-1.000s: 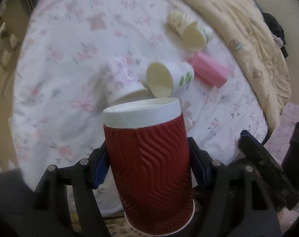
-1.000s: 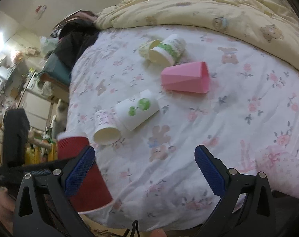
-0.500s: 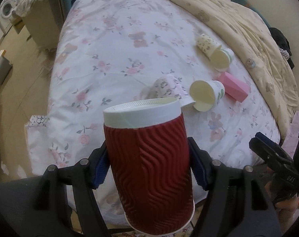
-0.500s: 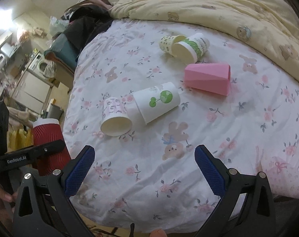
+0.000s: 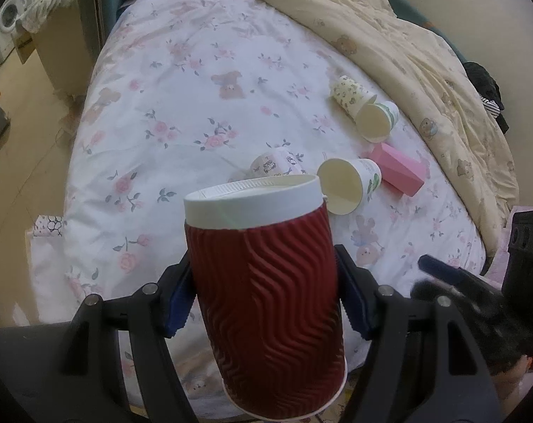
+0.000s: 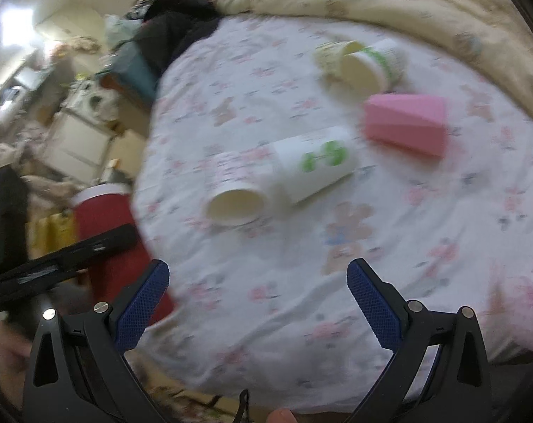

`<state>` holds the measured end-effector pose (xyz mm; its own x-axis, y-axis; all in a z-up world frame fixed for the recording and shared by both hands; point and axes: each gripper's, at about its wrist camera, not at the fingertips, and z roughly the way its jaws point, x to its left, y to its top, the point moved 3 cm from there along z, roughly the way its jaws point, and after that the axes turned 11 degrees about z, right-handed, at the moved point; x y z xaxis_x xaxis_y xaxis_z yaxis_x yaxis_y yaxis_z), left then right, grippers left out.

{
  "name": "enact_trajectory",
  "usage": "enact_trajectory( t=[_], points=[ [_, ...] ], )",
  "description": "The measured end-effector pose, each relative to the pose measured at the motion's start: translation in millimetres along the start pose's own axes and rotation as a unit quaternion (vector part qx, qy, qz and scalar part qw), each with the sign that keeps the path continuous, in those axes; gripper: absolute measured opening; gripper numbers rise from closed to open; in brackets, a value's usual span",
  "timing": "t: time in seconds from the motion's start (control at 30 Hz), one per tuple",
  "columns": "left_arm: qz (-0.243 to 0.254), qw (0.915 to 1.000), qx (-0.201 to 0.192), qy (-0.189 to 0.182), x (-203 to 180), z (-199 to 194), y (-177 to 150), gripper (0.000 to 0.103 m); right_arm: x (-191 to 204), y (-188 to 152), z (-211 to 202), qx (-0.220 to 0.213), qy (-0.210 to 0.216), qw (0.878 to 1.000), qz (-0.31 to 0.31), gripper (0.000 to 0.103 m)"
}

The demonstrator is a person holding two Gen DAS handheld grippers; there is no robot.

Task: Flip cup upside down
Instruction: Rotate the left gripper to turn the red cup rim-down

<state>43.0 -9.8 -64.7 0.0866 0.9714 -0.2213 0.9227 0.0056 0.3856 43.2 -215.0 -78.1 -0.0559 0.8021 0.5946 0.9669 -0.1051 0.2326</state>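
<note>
Pulling back and rising over the past second, the left gripper [image 5: 264,298] is now taking in nearly the whole floral bed sheet [image 5: 181,112], where a second ago its view was crowded close over the scattered cups. Through that retreat it is keeping the red ribbed cup [image 5: 266,303] clamped, both blue pads pressing the cup's sides at mid-height. That cup is riding in the air off the near edge of the bed, its white-banded end pointing away from the camera and its narrower end toward it. Judging by the clearance gained, the carry is giving way to the turn: the cup is lifted free and still needs rotating and setting down mouth-first.

Swinging at the same time, the right gripper [image 6: 257,303] is blurring its own view; its jaws are standing wide apart with nothing between them, hovering above the sheet. From that side the red cup [image 6: 104,225] is showing at the left, gripped off the mattress edge.

On the sheet, a patterned paper cup [image 5: 271,164] and a green-printed paper cup [image 5: 349,185] are lying on their sides just beside each other, with a pink faceted cup [image 5: 398,169] near them and two more tipped cups [image 5: 366,112] touching farther back by the yellow quilt [image 5: 389,42].
</note>
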Motion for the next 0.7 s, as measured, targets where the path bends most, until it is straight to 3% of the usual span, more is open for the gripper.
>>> enact_trajectory(
  t=[0.13, 0.3, 0.47, 0.7],
  points=[
    [0.006, 1.0, -0.001, 0.0, -3.3, 1.5, -0.5, 0.068, 22.9, -11.0, 8.1, 0.043, 0.064, 0.997, -0.027, 0.103],
    [0.012, 0.9999, -0.003, -0.012, -10.1, 2.0, 0.7, 0.068, 45.1, -28.1, 20.0, 0.091, 0.102, 0.989, -0.063, 0.103],
    [0.018, 0.9992, -0.009, -0.035, -16.6, -2.3, 0.7, 0.068, 46.8, -36.9, 34.9, 0.106, 0.06, 0.989, -0.084, 0.103],
    [0.016, 0.9983, 0.005, -0.056, -20.3, -0.8, -0.1, 0.067, 26.7, -36.1, 45.4, 0.115, 0.012, 0.991, -0.064, 0.103]
  ],
)
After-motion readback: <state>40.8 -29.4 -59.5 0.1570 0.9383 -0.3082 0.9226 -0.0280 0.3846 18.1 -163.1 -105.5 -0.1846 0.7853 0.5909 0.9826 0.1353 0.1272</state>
